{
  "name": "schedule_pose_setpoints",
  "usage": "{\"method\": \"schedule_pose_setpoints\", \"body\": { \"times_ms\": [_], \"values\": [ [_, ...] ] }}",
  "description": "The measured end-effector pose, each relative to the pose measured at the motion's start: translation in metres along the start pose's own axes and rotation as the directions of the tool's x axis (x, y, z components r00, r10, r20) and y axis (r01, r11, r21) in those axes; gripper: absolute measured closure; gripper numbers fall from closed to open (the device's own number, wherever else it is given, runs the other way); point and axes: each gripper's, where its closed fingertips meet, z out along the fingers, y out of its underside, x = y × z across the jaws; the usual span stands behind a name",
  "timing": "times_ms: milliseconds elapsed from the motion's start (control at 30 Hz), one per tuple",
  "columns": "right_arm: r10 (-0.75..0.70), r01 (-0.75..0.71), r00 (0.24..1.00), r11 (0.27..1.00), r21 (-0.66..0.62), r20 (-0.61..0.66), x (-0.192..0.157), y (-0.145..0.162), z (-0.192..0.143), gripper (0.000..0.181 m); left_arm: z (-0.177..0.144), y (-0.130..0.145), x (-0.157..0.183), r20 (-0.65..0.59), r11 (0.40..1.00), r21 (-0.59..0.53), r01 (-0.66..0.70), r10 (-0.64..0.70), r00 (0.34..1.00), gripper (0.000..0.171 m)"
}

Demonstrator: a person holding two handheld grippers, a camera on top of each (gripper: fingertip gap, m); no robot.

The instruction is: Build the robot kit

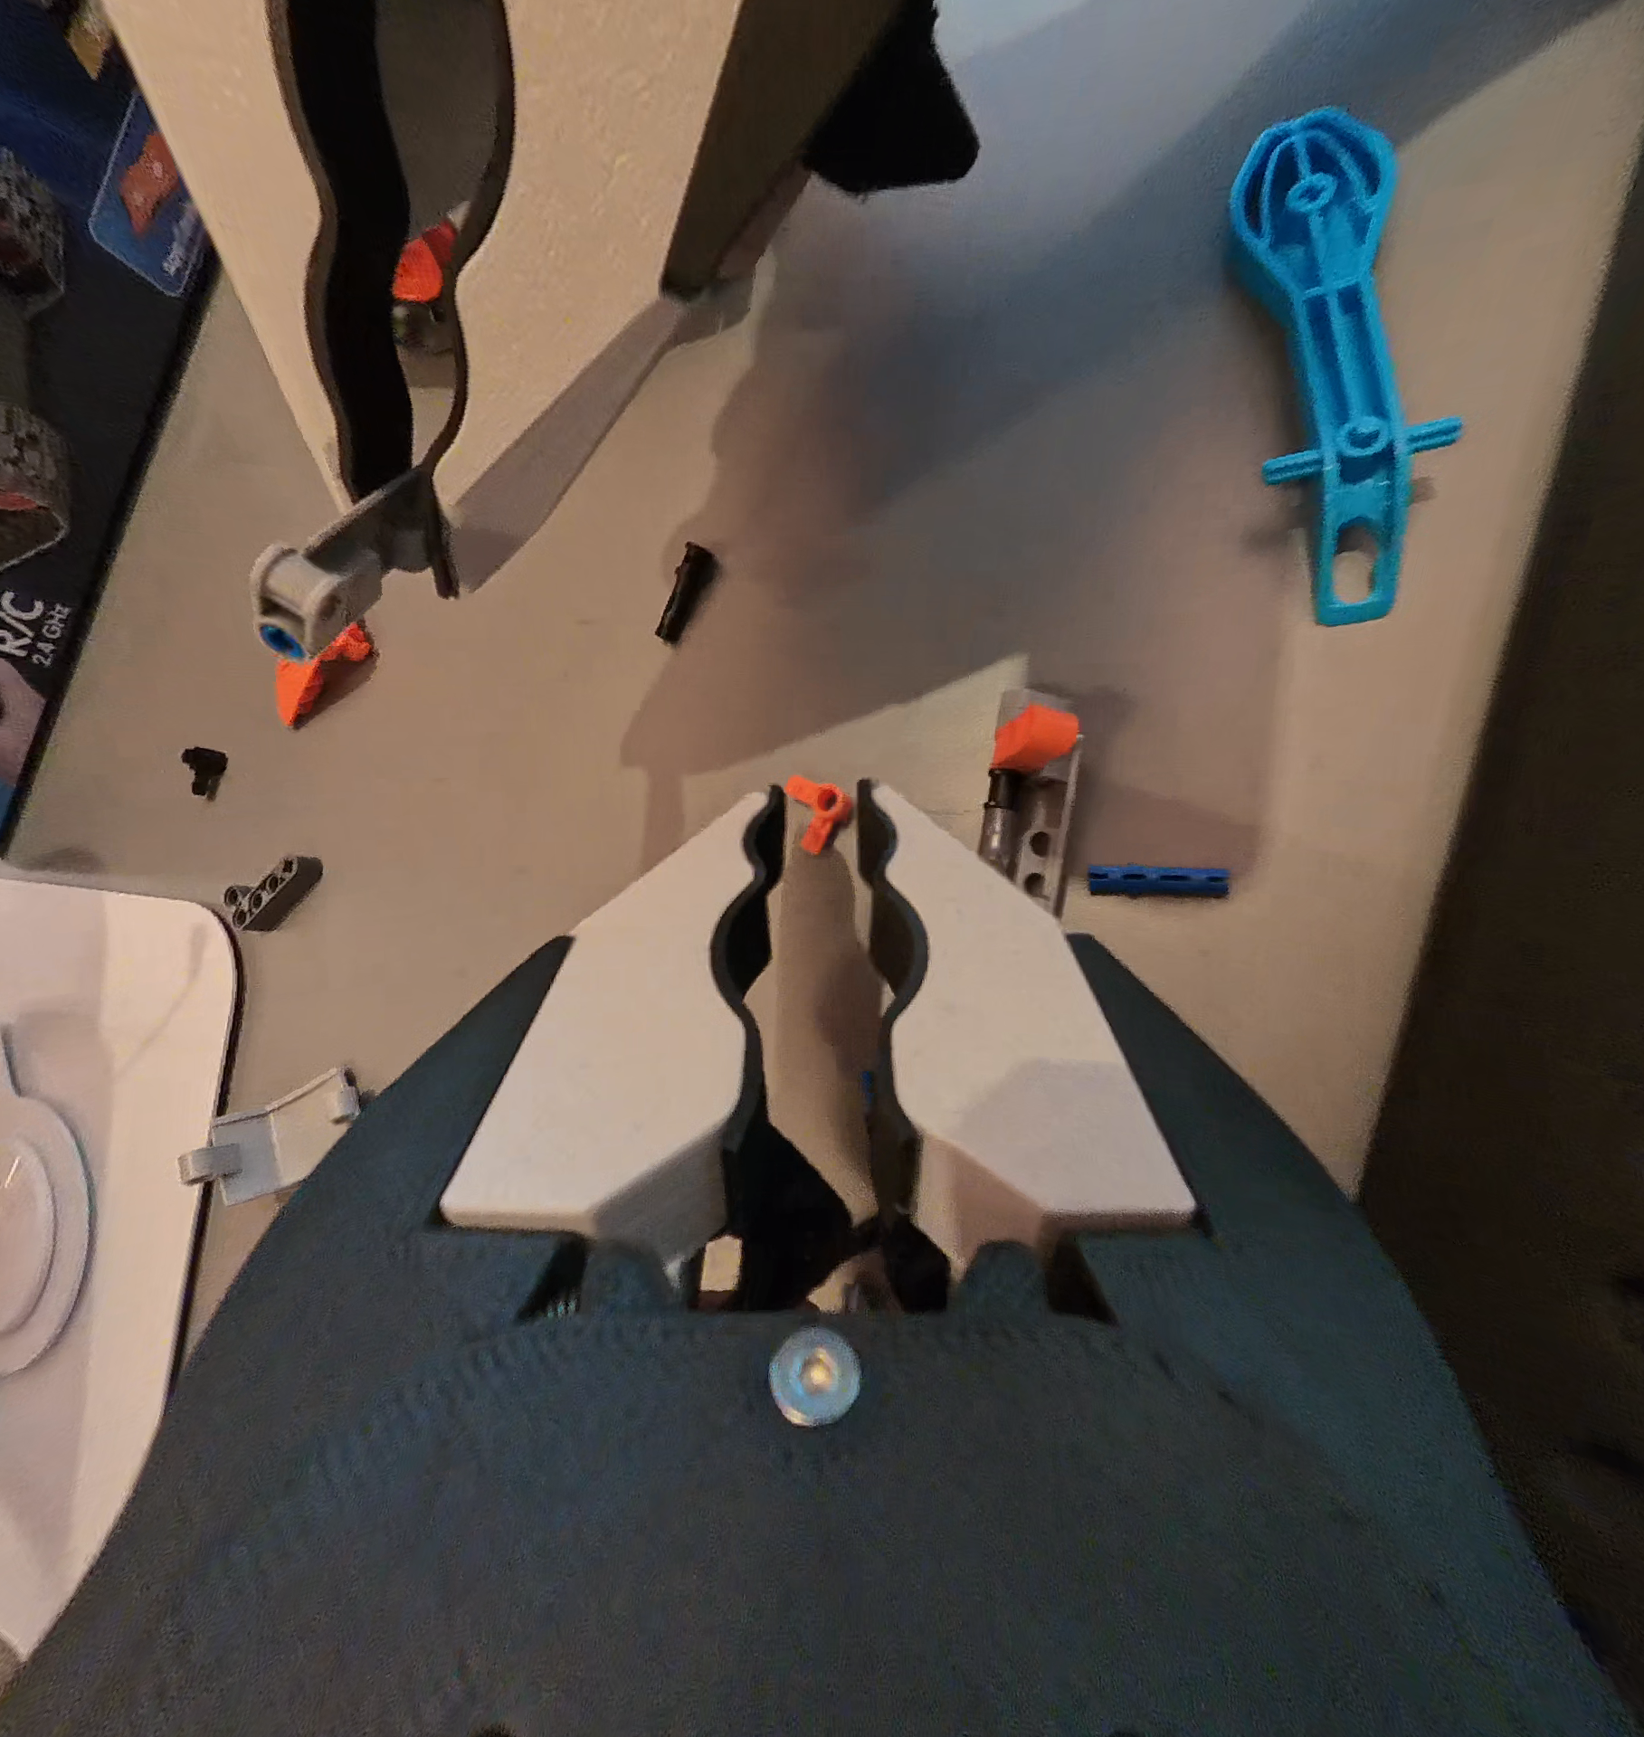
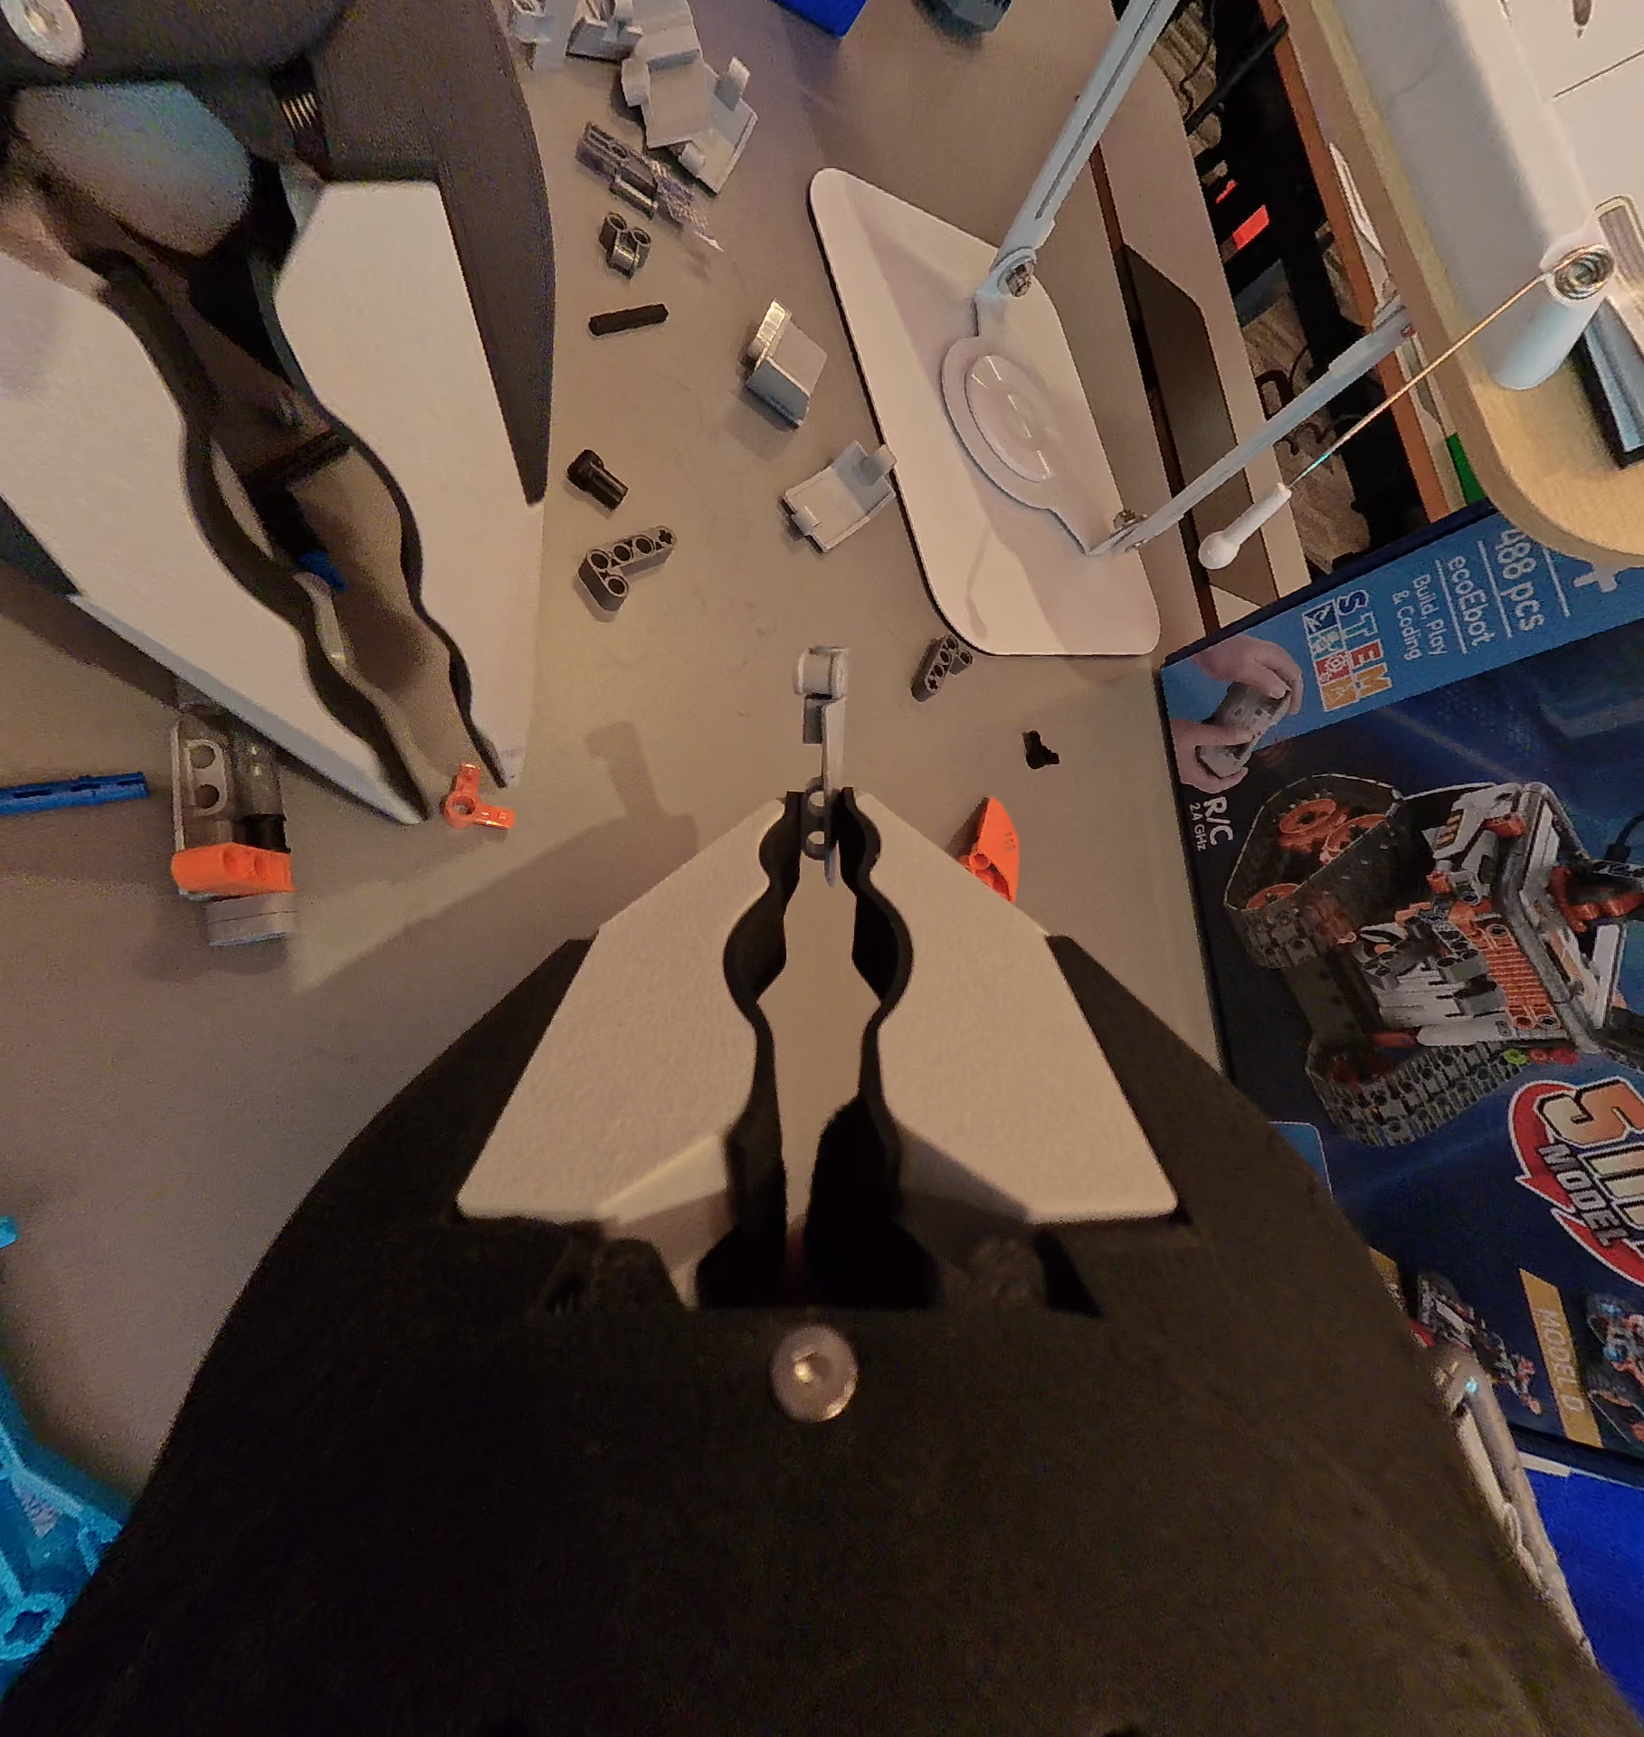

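R gripper: jaws clamped on thin grey beam, held above surface. L gripper: jaws slightly apart, empty, small orange connector lying between tips. Count: 1 light-blue tool, 1 blue rod, 2 black pins. Beige surface; 1 toy box at edge.

Printed lettering, blue toy box, perhaps branding
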Motion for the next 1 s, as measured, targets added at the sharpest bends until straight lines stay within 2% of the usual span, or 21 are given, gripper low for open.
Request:
{"method": "schedule_pose_setpoints", "body": {
  "times_ms": [100,333,433,533,633,700,833,1000],
  "values": [
    [-0.001,0.001,1.000,1.000,0.000,0.002,-0.001,0.000,0.000,0.176,0.006,0.003,0.003,-0.002,0.999,-0.027,-0.030,0.030,1.000,0.162],
    [0.012,-0.013,1.000,1.000,0.017,0.009,-0.001,-0.003,-0.001,0.177,0.006,0.005,-0.006,0.041,0.999,-0.008,-0.039,0.039,0.998,0.164],
    [0.033,-0.033,0.999,0.999,0.041,0.017,-0.001,-0.006,-0.002,0.177,-0.005,-0.002,-0.015,0.066,0.997,0.077,-0.006,0.001,0.998,0.165],
    [0.068,-0.070,0.997,0.994,0.082,0.030,-0.001,-0.011,-0.006,0.177,-0.029,-0.020,-0.026,0.040,0.968,0.242,0.072,-0.084,0.996,0.165],
    [0.125,-0.133,0.990,0.981,0.142,0.061,0.000,-0.021,-0.009,0.177,-0.059,-0.040,-0.037,-0.048,0.875,0.435,0.212,-0.212,0.976,0.165],
    [0.187,-0.206,0.976,0.958,0.198,0.108,-0.002,-0.031,-0.012,0.177,-0.078,-0.052,-0.044,-0.143,0.778,0.547,0.309,-0.277,0.950,0.165],
    [0.276,-0.320,0.943,0.902,0.289,0.184,-0.002,-0.049,-0.019,0.177,-0.100,-0.067,-0.051,-0.305,0.625,0.639,0.448,-0.329,0.894,0.165],
    [0.332,-0.395,0.916,0.842,0.368,0.224,0.003,-0.064,-0.027,0.177,-0.115,-0.078,-0.055,-0.509,0.439,0.652,0.618,-0.349,0.786,0.165]
  ]
}}
